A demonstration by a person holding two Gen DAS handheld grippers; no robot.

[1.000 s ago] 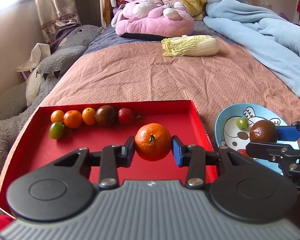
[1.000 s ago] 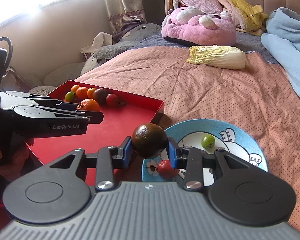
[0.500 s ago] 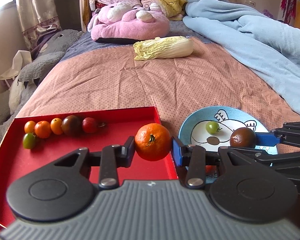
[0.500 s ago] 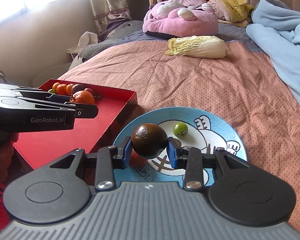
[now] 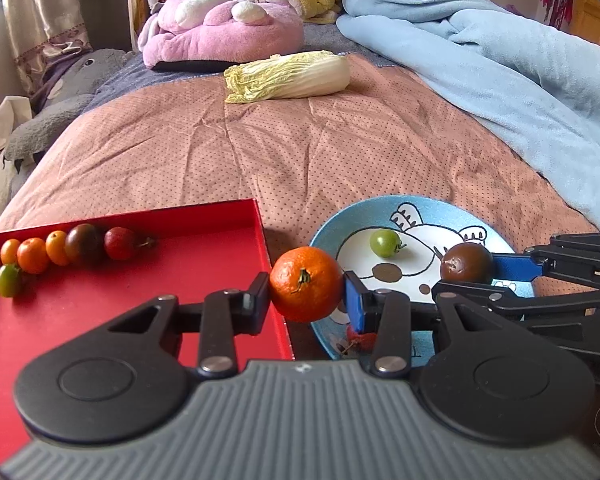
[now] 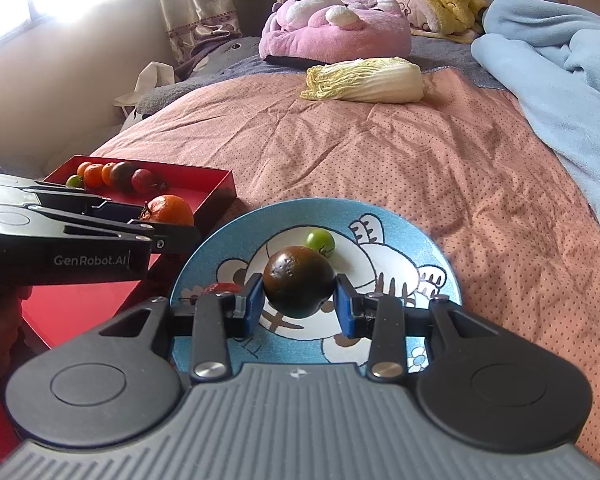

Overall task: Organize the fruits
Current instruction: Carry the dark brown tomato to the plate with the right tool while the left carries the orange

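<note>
My left gripper (image 5: 306,298) is shut on an orange tangerine (image 5: 306,283) and holds it over the gap between the red tray (image 5: 140,300) and the blue cartoon plate (image 5: 424,216). My right gripper (image 6: 299,300) is shut on a dark brown tomato (image 6: 299,282), held above the plate (image 6: 416,232). The plate holds a small green tomato (image 6: 320,240) and a red fruit (image 6: 220,289) partly hidden by a finger. A row of several small fruits (image 5: 76,244) lies at the tray's far left.
The tray and plate sit on a pink dotted bedspread (image 5: 300,152). A napa cabbage (image 5: 288,76) lies further back. A pink plush (image 5: 220,32) and a light blue blanket (image 5: 500,60) are behind and to the right.
Both grippers have swung right with their fruits. The tangerine moved from over the tray to its right edge. The dark tomato moved from the plate's left rim to over its middle.
</note>
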